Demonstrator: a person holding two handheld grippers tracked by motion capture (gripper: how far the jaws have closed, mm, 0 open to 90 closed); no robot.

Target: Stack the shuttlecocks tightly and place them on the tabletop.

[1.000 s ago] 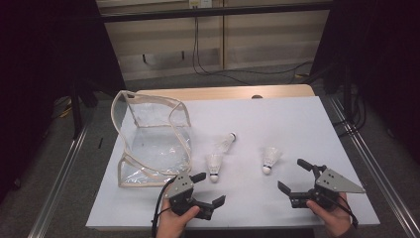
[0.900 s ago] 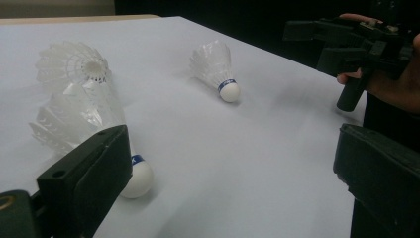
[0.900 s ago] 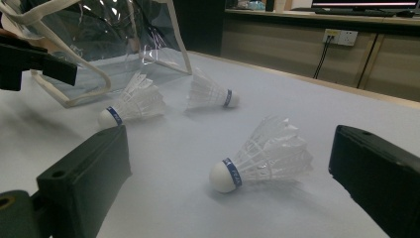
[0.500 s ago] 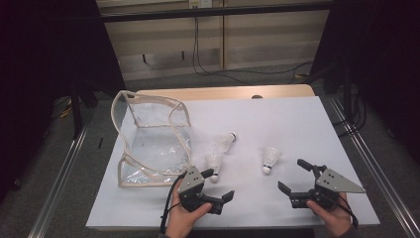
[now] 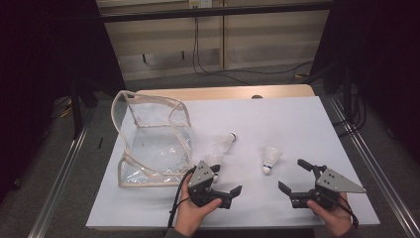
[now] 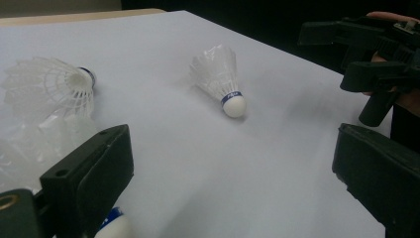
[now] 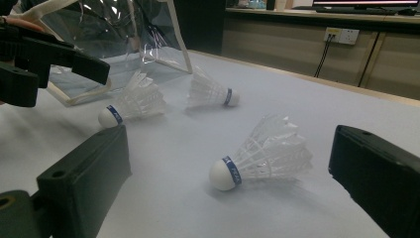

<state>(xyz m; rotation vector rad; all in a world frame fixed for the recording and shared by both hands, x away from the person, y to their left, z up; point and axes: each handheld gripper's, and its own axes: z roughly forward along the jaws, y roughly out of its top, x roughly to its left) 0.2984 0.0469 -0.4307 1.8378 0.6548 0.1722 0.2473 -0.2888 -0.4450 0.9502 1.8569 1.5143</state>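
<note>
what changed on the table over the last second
The left gripper turned, its open jaws swinging from toward the nearest shuttlecock to point right; nothing grasped. The right gripper, three shuttlecocks and clear bag stayed put.

Surroundings of the white tabletop (image 5: 297, 129)

A wooden strip (image 5: 223, 92) edges the tabletop's far side. Beyond it stands a pale panelled wall (image 5: 163, 44) with black cables (image 5: 208, 69) hanging down to a grey floor (image 5: 247, 78); the right gripper view shows a wall socket (image 7: 340, 35) with a cable plugged in. Metal rails (image 5: 59, 178) run along both sides of the tabletop, under dark curtains (image 5: 44, 59).
</note>
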